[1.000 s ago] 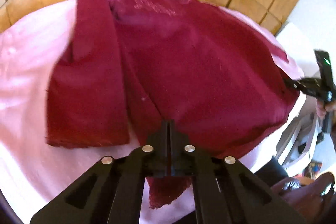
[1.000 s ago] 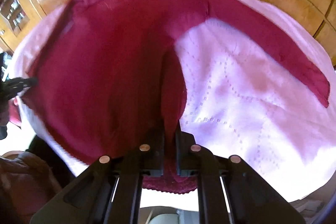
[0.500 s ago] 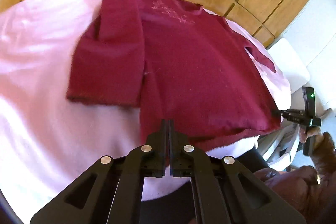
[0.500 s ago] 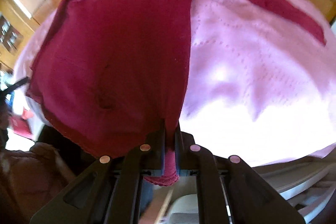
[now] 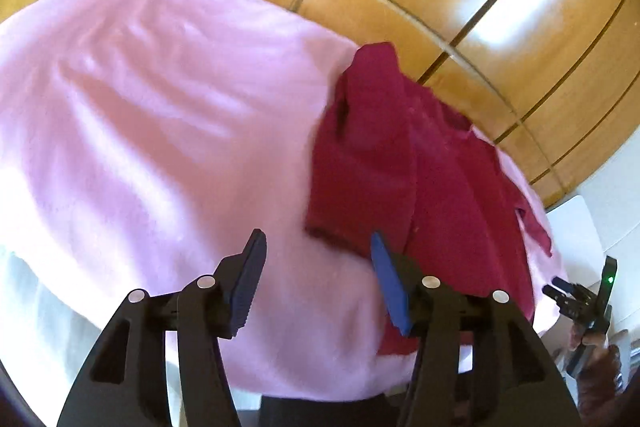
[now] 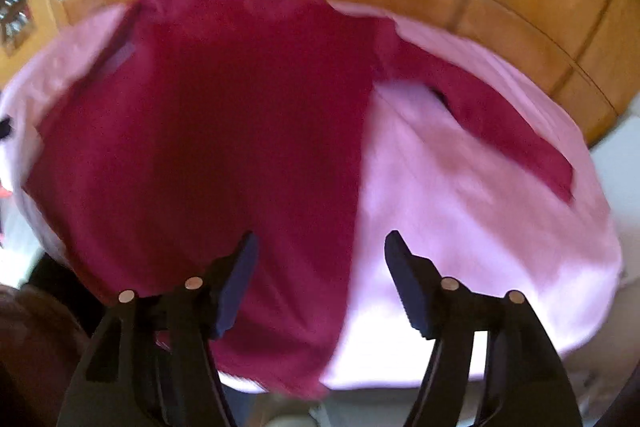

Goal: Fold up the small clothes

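With both the left gripper (image 5: 316,267) and right gripper (image 6: 320,267) wide open and empty, next pinch the red top (image 6: 224,131) by its far-right sleeve (image 6: 500,123) and fold it inward flat.

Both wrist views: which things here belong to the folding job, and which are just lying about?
Part of the job:
- red top, one sleeve folded in
- pink blanket under it
- left gripper, jaws open
- right gripper, jaws open

Just there:
- wooden wardrobe doors
- white furniture beside the bed

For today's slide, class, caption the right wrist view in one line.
Open right tongs hover over a dark red long-sleeved knit top spread flat on a pale pink blanket.
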`<action>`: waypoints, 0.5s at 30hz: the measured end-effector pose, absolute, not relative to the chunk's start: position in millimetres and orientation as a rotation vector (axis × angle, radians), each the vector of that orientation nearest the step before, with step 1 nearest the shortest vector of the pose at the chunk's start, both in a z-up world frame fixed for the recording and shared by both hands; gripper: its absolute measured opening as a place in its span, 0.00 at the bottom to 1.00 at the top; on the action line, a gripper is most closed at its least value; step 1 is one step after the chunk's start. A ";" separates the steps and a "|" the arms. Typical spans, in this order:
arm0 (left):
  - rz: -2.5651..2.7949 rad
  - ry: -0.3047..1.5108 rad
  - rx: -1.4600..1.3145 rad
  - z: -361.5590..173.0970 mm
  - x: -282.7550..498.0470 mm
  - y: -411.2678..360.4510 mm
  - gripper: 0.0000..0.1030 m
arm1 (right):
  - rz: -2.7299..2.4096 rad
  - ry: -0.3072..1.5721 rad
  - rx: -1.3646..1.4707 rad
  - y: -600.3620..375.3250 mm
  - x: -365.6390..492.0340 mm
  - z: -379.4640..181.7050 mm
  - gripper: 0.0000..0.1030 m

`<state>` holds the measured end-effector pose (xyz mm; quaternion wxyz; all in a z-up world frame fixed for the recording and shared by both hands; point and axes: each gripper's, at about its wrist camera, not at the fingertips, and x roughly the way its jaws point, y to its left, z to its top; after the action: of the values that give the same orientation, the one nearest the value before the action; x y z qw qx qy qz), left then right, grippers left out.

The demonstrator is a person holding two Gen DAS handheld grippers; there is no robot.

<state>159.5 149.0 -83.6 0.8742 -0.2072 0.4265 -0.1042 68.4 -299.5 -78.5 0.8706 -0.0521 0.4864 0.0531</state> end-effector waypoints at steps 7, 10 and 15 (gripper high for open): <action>-0.285 0.958 -0.206 -109.1 184.5 86.9 0.52 | 0.340 0.982 -0.093 -208.4 111.5 -97.7 0.73; -0.307 0.970 -0.091 -123.0 194.2 63.8 0.48 | 0.387 1.003 -0.079 -185.2 131.3 -115.0 0.73; -0.366 0.942 -0.040 -116.3 204.9 65.4 0.08 | 0.385 1.052 -0.005 -171.0 152.5 -139.8 0.76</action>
<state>204.9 65.4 -116.3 0.8749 -0.0190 0.4510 -0.1755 152.5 -171.0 -139.8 0.8471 -0.0025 0.4989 0.1827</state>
